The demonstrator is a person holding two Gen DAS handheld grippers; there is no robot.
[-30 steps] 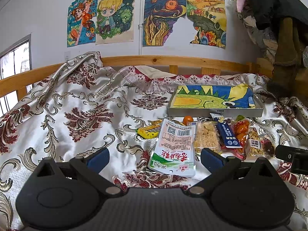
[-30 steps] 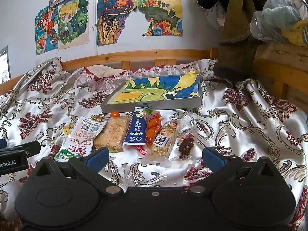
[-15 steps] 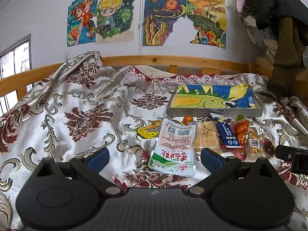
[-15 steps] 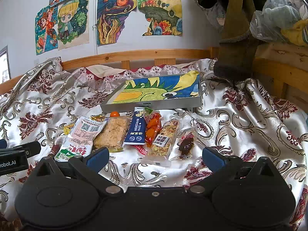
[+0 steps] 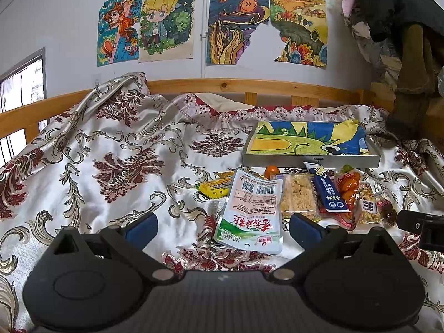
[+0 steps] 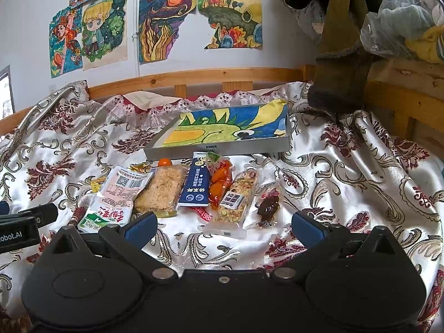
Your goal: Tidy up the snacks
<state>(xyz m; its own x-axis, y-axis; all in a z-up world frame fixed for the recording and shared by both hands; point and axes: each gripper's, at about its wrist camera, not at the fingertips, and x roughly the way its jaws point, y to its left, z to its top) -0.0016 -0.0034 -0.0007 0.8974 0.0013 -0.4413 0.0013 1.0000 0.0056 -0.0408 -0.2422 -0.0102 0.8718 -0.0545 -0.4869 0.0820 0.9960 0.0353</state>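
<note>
Nothing has shifted over the last second, so I read this as the pause before the first pick. The floral satin bedspread [image 6: 347, 183] carries everything; the shallow grey tray lined with a dinosaur drawing [image 6: 222, 149] sits behind the snacks with no packet in it yet. The white-and-green milk pouch [image 5: 251, 211] lies nearest my left gripper [image 5: 222, 226], the clear dark-date packet [image 6: 267, 205] nearest my right gripper [image 6: 224, 224]. Both stay spread wide, holding nothing.
</note>
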